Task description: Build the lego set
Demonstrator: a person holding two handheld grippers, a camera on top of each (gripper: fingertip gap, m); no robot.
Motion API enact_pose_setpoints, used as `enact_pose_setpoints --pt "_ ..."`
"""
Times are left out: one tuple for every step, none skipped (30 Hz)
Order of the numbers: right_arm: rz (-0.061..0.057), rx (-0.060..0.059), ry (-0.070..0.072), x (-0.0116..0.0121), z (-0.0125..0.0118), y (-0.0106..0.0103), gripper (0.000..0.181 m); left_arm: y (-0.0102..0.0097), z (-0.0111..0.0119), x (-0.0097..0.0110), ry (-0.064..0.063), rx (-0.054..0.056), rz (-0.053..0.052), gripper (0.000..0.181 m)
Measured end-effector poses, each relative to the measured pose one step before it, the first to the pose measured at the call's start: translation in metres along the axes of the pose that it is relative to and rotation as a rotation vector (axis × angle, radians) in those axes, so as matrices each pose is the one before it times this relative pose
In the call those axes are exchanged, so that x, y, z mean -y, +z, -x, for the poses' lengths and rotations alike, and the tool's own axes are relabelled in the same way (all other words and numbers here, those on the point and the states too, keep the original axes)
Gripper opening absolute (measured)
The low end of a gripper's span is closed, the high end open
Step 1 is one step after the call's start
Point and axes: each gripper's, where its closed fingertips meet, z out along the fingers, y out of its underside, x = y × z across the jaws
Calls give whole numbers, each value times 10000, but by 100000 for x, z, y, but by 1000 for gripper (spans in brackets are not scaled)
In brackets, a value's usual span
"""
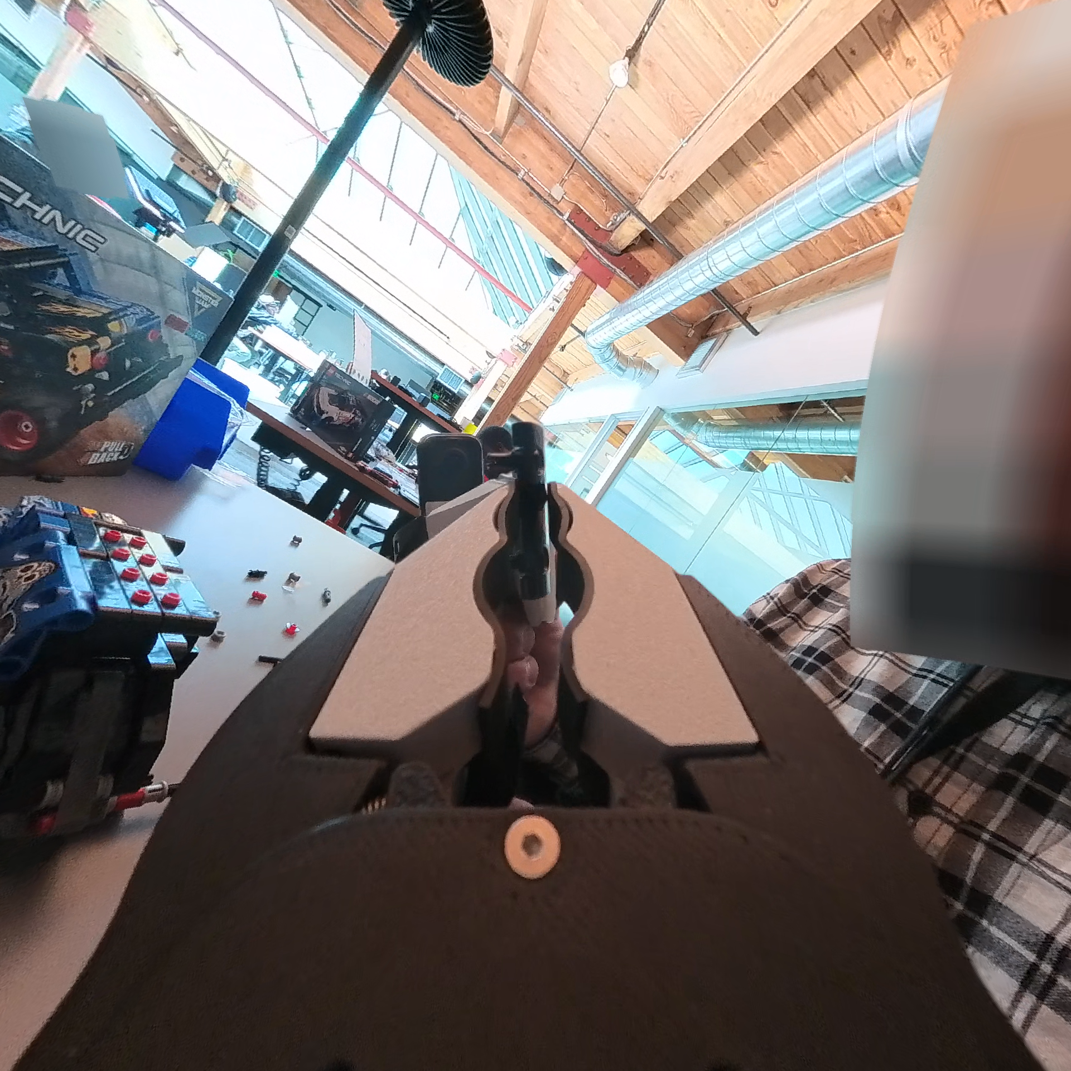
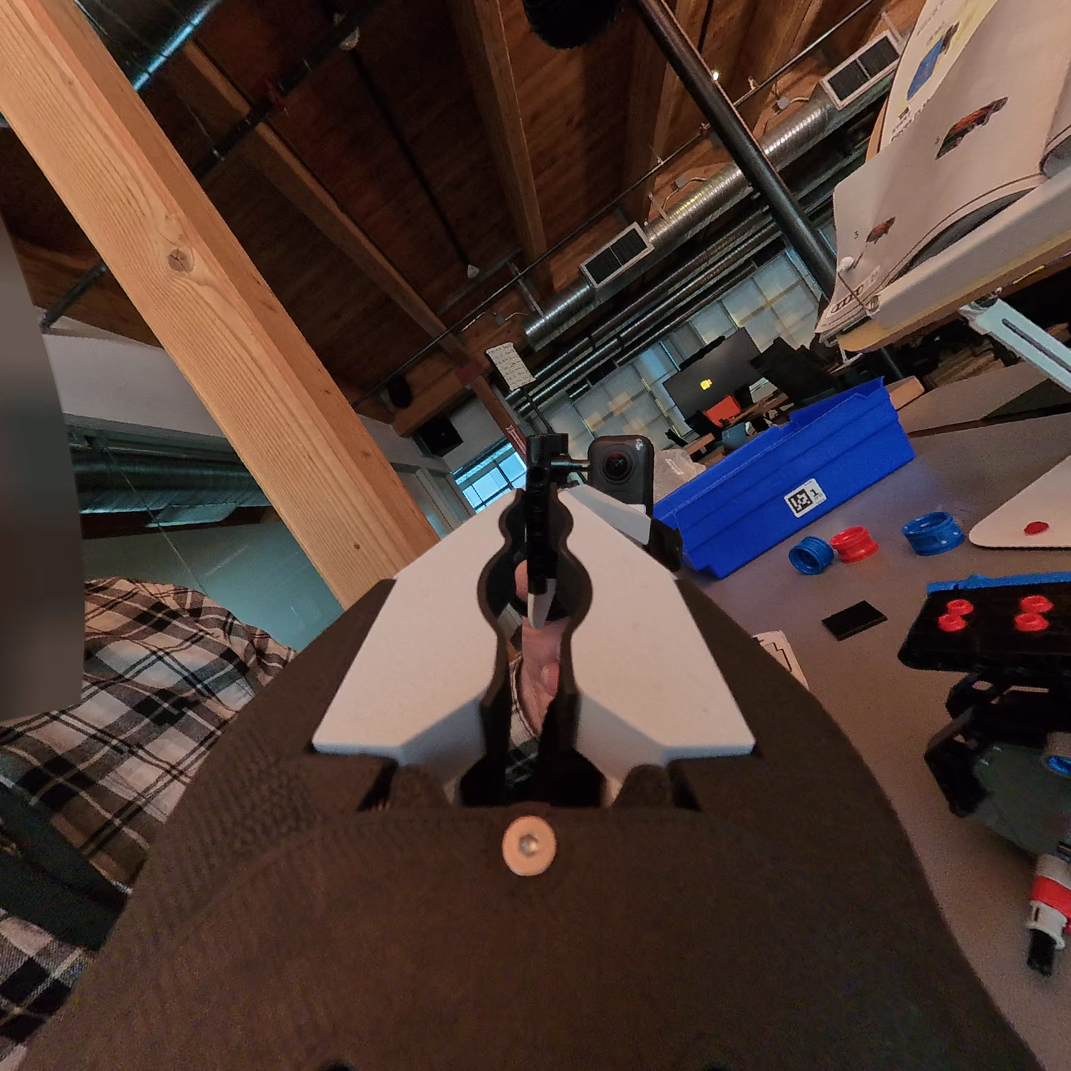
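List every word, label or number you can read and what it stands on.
I do not quote wording. These things bear writing:
Toy box: large printed lettering, legible.
Far box: too small.
Blue bin: white code sticker.
Sheet on the post: too small.
Booklet: blurred.
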Motion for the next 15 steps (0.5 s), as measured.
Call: enact_pose_setpoints --pt "37 -6 -11 -78 -12 53 5 68 -19 -127 37 -2 62 7" --pt "-1 32 36 -23 29 43 5 12 -58 31 34 -10 -27 7" --pt "19 42 26 -35 40 22 5 -28 -45 5 34 -17 10 7" --pt "59 59 -1 -87 78 36 5 -30 -104 -10 43 -50 11 7" --pt "73 68 -47 -103 127 46 5 -14 -183 2 -4 -107 13 6" --pt "64 25 -133 -59 153 28 5 14 -146 -21 36 -59 32 6" --pt "97 62 -142 -75 226 38 5 27 -206 -54 106 -72 47 6" --pt "114 114 -99 -103 296 77 5 97 -347 -118 153 -115 99 6" --pt "58 89 -122 -64 276 85 5 140 -314 -136 164 -71 108 7" --pt "56 39 -125 -39 228 71 5 32 -251 39 191 -22 10 6" --pt "89 37 -124 -33 218 65 5 35 -273 -24 304 25 64 5" --pt "59 44 -173 22 291 103 5 60 -321 15 218 -14 42 6" --pt "5 44 -175 57 321 166 5 34 -353 143 22 -132 -63 5" --pt "-14 37 -81 68 215 158 5 7 -234 123 -73 -133 -107 6" --pt "-9 77 51 62 172 118 5 7 -149 114 -81 -86 -107 6"
